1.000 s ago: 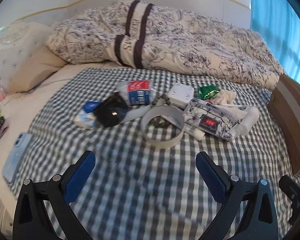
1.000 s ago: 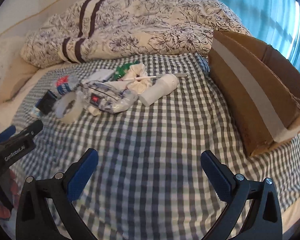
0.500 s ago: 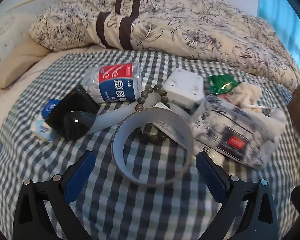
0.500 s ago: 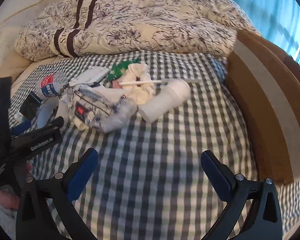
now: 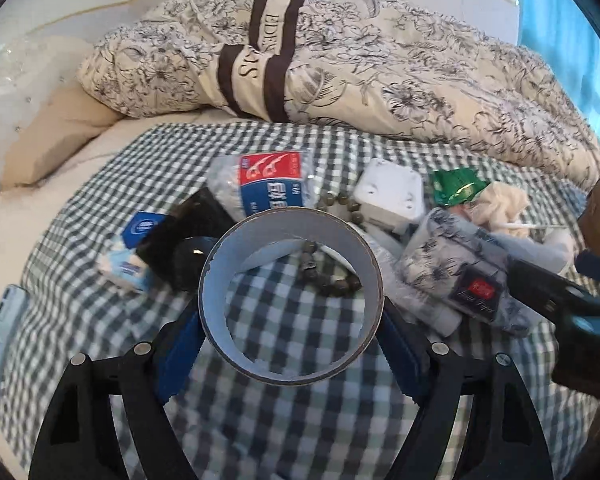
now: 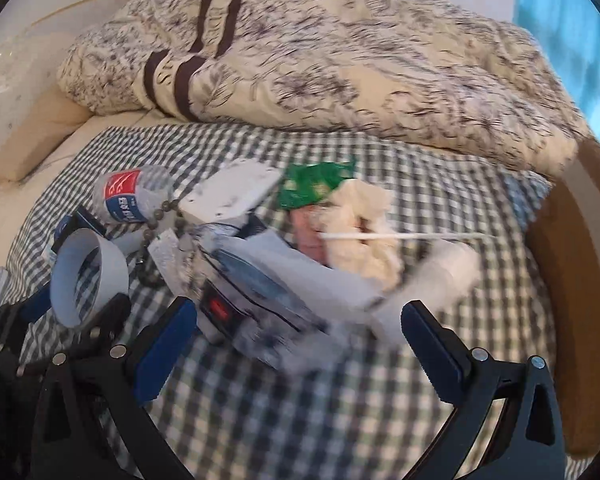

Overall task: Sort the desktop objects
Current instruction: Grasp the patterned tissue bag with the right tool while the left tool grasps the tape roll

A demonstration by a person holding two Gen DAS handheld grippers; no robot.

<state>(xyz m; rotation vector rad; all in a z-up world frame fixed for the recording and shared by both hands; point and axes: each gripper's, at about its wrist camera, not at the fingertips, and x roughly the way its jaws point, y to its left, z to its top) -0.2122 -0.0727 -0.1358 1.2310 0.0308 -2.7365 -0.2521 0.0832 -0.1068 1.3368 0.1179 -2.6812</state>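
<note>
My left gripper (image 5: 292, 332) is shut on a grey tape roll (image 5: 260, 232), one finger on each side of the ring, holding it upright just above the checked blanket (image 5: 300, 412). The same tape roll (image 6: 112, 268) shows at the lower left of the right wrist view. My right gripper (image 6: 300, 336) is open, and the floral pouch with a red label (image 6: 252, 300) lies blurred between and just ahead of its fingers. Behind the roll lie a crushed water bottle (image 5: 268, 190), a white box (image 5: 392, 196), a bead bracelet (image 5: 340, 284) and the floral pouch (image 5: 460, 276).
A green packet (image 5: 456, 186), cream cloth (image 5: 500, 200), black item (image 5: 180, 240) and blue-white packet (image 5: 132, 256) share the pile. A phone (image 5: 4, 320) lies far left. A white roll (image 6: 440, 272) and cardboard box (image 6: 572, 280) sit to the right. A floral duvet (image 5: 340, 60) is behind.
My left gripper has shut on the tape roll and raised it off the blanket. My right gripper has moved forward and left, up to the floral pouch, staying open.
</note>
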